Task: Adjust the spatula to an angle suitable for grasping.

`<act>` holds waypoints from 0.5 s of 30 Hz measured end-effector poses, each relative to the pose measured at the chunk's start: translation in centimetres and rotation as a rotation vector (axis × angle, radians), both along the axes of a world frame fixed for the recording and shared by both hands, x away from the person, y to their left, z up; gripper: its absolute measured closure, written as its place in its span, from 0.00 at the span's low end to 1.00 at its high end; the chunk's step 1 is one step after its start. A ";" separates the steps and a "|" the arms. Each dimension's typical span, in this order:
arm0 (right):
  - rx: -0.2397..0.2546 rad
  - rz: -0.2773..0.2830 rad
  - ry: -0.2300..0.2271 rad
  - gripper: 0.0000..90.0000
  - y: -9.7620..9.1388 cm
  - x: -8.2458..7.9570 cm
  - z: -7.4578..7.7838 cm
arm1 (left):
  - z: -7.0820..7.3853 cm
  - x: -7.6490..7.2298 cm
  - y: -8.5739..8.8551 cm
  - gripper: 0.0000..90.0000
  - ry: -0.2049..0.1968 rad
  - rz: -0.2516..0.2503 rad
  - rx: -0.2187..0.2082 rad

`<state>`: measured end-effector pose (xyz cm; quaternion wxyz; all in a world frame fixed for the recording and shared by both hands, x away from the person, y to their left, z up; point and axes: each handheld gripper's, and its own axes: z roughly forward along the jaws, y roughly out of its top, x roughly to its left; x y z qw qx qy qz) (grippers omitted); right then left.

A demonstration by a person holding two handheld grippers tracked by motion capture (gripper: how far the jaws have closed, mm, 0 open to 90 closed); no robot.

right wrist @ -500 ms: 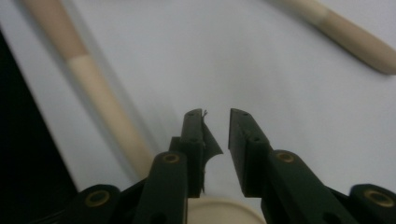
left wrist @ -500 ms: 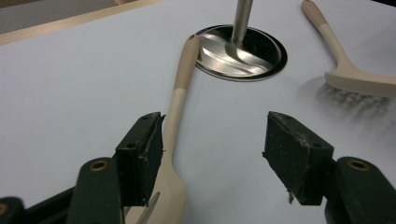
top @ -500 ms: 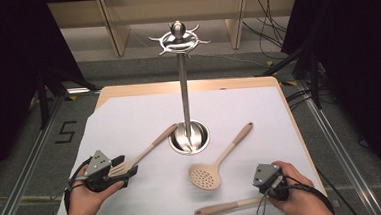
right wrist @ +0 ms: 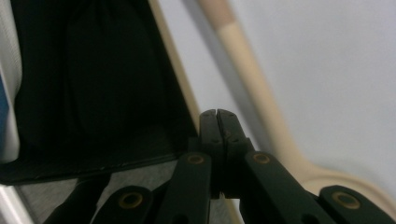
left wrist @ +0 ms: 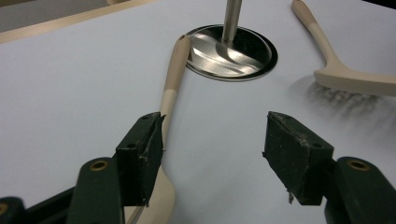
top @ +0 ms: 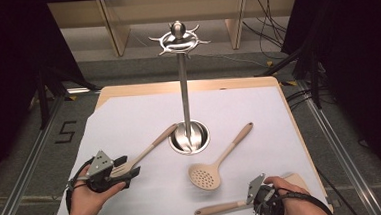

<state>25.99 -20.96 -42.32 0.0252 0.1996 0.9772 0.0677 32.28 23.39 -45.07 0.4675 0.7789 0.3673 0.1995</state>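
A: Left claw (top: 124, 170) status?

B: Jaws wide, nothing pinched. It sits low on the desk (top: 129, 116) at the near left, over the head end of the spatula (top: 148, 150). In the left gripper view the spatula (left wrist: 169, 98) runs along the inside of the left-hand jaw; can't tell if it touches the pad.

A: Where does the spatula point?

B: Handle runs up-right, tip resting on the rim of the stand base (top: 189, 137).

A: Anything in that base?

B: It's a shallow steel dish with the pole (top: 183, 93) standing in it. Apart from the pole it holds nothing; only the spatula tip laps its edge. The hook ring (top: 178, 38) on top carries nothing.

A: Right claw (top: 252, 200)?

B: Jaws fully together, gripping nothing. It's at the near right edge of the desk, just beside the third utensil (top: 220, 209), which lies flat along the front edge. In the right gripper view that handle (right wrist: 247, 60) passes to the right of the closed tips, apart from them.

A: The skimmer (top: 217, 163)?

B: Flat on the desk between base and right claw, perforated head nearest us, handle pointing up-right. Nobody's touching it.
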 end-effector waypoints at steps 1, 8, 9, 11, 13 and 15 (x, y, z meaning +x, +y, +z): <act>-0.021 -0.005 0.025 1.00 0.4 -0.1 -0.4 | 0.1 0.0 0.1 0.41 -0.009 0.002 -0.002; -0.045 -0.016 0.044 1.00 1.3 0.3 -1.5 | 0.2 -0.2 0.1 0.41 -0.016 0.004 0.007; -0.044 -0.022 0.041 1.00 1.5 0.4 -1.6 | 0.2 -0.2 0.1 0.41 -0.016 0.004 0.007; -0.040 -0.022 0.040 1.00 1.5 0.6 -1.6 | 0.2 0.0 0.1 0.41 -0.020 -0.010 0.012; -0.028 -0.039 0.035 1.00 1.8 1.1 -1.8 | 0.1 0.0 -0.1 0.41 -0.003 0.009 0.004; -0.028 -0.034 0.034 1.00 1.8 1.3 -2.0 | 0.1 0.3 0.1 0.41 -0.024 -0.017 0.023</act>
